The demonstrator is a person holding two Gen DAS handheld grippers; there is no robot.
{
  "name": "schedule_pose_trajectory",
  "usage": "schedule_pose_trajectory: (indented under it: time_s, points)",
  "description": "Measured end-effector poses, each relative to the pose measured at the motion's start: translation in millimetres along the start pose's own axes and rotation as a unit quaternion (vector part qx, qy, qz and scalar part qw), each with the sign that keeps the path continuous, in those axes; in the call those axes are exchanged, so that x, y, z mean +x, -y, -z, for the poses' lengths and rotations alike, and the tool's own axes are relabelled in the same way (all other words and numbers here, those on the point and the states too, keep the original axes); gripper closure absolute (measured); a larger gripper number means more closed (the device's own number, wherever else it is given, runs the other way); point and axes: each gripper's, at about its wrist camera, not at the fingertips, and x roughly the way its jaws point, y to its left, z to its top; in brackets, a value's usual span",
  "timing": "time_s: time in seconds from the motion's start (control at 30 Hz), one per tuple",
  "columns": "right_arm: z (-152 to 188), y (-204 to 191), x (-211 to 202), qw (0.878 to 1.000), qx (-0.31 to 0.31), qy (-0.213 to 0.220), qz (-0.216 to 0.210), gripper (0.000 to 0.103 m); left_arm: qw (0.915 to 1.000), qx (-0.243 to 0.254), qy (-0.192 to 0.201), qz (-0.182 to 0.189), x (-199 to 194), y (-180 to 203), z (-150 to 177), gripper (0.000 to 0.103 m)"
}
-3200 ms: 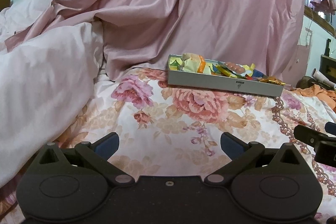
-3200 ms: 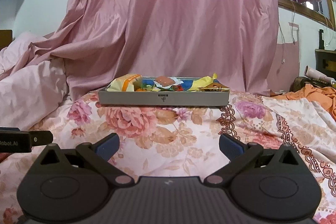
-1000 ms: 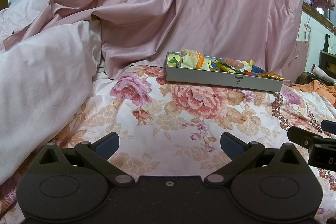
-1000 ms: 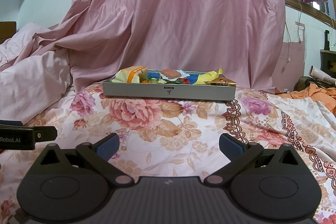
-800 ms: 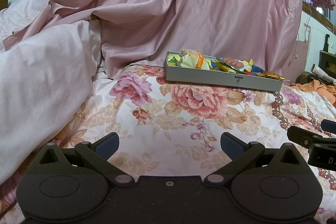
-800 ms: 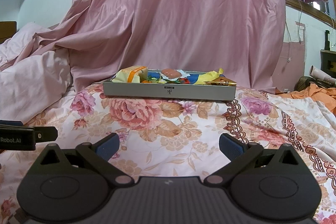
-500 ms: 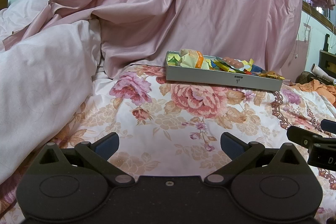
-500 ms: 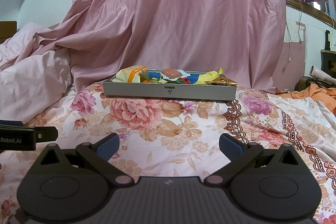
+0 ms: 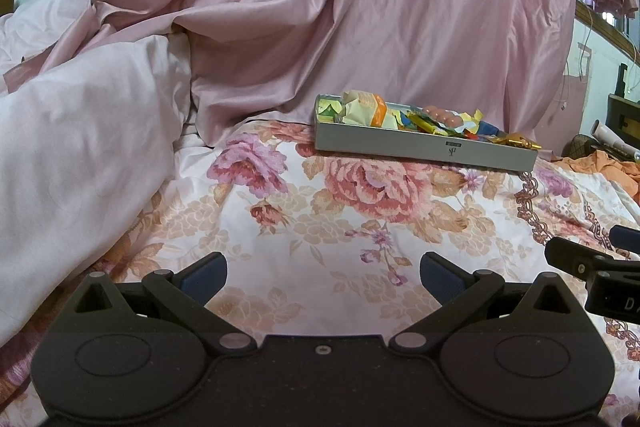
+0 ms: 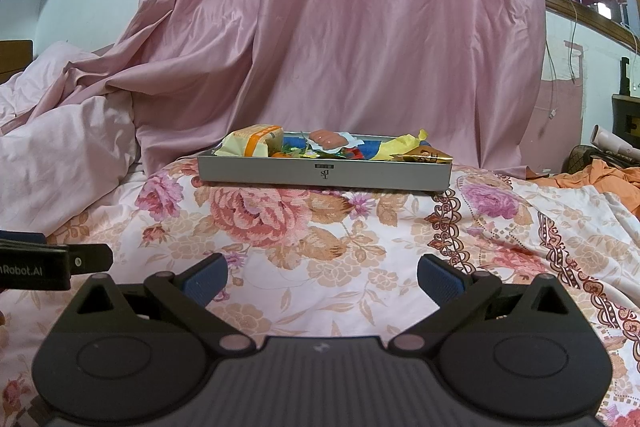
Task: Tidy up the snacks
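A shallow grey tray [image 9: 424, 148] [image 10: 324, 175] sits on the floral bedspread, well ahead of both grippers. It is piled with wrapped snacks: a yellow-and-orange packet [image 10: 252, 143] at its left end, a pink sausage pack [image 10: 326, 137] in the middle, a gold wrapper [image 10: 424, 155] at its right end. My left gripper [image 9: 323, 273] is open with nothing between its fingers, low over the bedspread. My right gripper [image 10: 322, 275] is open and empty too, facing the tray's long side. Each gripper shows at the edge of the other's view.
A pale pink duvet [image 9: 72, 147] is heaped at the left. Pink curtain fabric [image 10: 340, 27] hangs behind the tray. Orange cloth [image 10: 600, 175] lies at the right, beside dark furniture. Bare floral bedspread [image 10: 320, 235] stretches between the grippers and the tray.
Over three seconds both views have shifted slightly, so the tray sits a little higher in frame and, for the right wrist, further right. In the last second almost nothing has moved. Both grippers stayed open.
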Motion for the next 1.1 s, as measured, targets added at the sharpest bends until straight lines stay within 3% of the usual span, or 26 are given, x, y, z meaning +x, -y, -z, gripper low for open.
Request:
schedule_pose_trajectory:
  time_s: [0.3,0.67,1.1]
  points:
    - [-0.5,-0.6,0.3,1.0,0.0,-0.001,0.001,0.0,0.9998,0.003,-0.015,-0.01,2.5,3.0,5.1,0.001]
    - [2.3,-4.2,-1.5,1.0,-0.002,-0.002,0.0,0.0,0.9975,0.007,-0.043,-0.055,8.8,2.1,4.1,0.001]
    - [1.8,-4.5,-1.4,1.0,-0.002,-0.002,0.0,0.0,0.9981,0.012,-0.039,-0.046,6.9,4.3,3.1,0.001]
